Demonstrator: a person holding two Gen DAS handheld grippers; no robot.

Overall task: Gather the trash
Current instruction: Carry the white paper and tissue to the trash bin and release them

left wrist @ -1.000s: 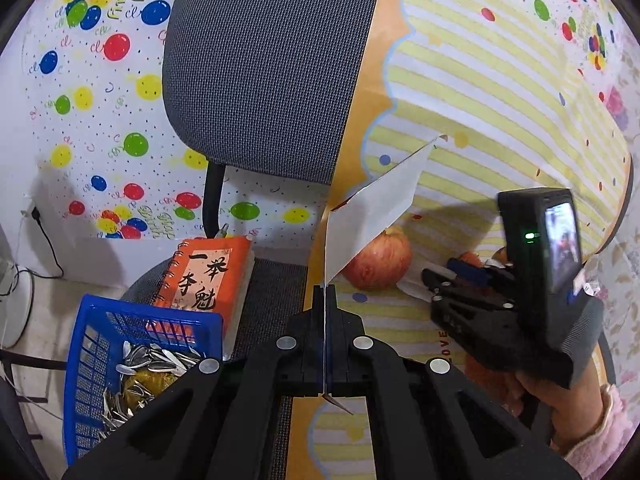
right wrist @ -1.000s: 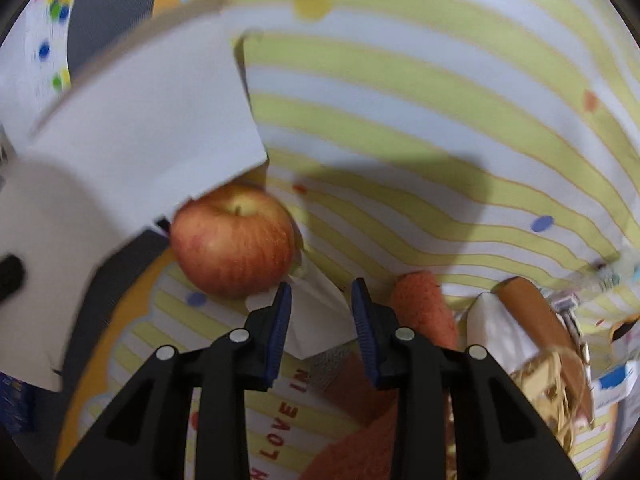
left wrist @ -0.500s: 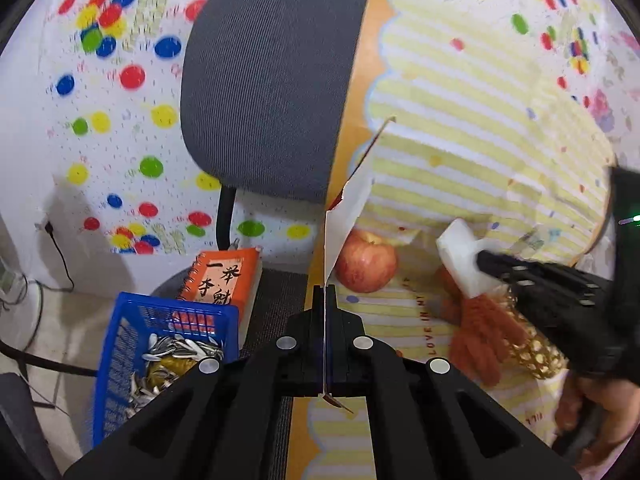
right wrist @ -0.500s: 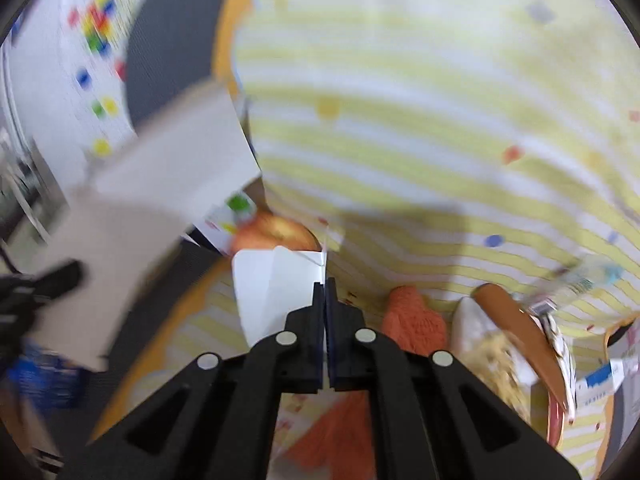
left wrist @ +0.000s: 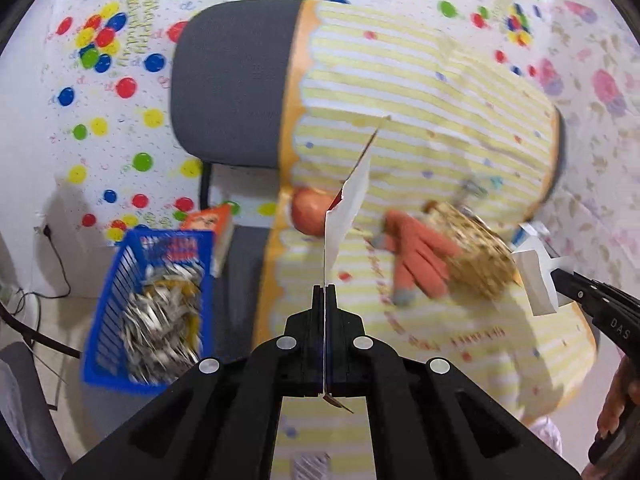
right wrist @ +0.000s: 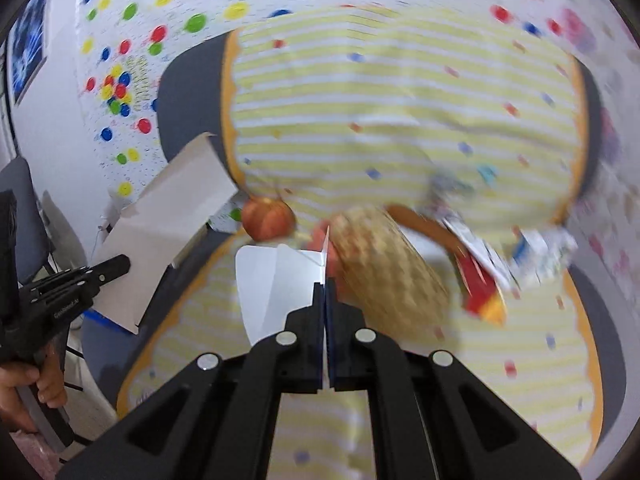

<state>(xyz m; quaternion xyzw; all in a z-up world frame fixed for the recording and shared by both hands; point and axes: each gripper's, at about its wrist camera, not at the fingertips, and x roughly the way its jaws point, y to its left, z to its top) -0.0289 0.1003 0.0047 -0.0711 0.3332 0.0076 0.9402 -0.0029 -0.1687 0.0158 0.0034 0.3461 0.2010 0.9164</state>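
Note:
My left gripper (left wrist: 325,289) is shut on a flat piece of white card (left wrist: 346,212), seen edge-on and held above the table's left edge; in the right wrist view the same card (right wrist: 168,232) shows broad at the left. My right gripper (right wrist: 325,285) is shut on a folded white paper scrap (right wrist: 280,284), lifted above the striped tablecloth (right wrist: 400,120); it also shows in the left wrist view (left wrist: 536,280). A blue basket (left wrist: 120,280) with silvery wrappers and trash sits on a chair seat at the lower left.
On the table lie a red apple (left wrist: 308,212), an orange glove (left wrist: 420,256), a woven basket (left wrist: 476,252) and packets (right wrist: 540,252) at the right. An orange notebook (left wrist: 212,220) lies behind the blue basket. A grey chair back (left wrist: 232,80) stands behind.
My right gripper closed on the white scrap beside the apple and lifted it away to the right. Both grippers pulled back and up from the table; the left kept its card.

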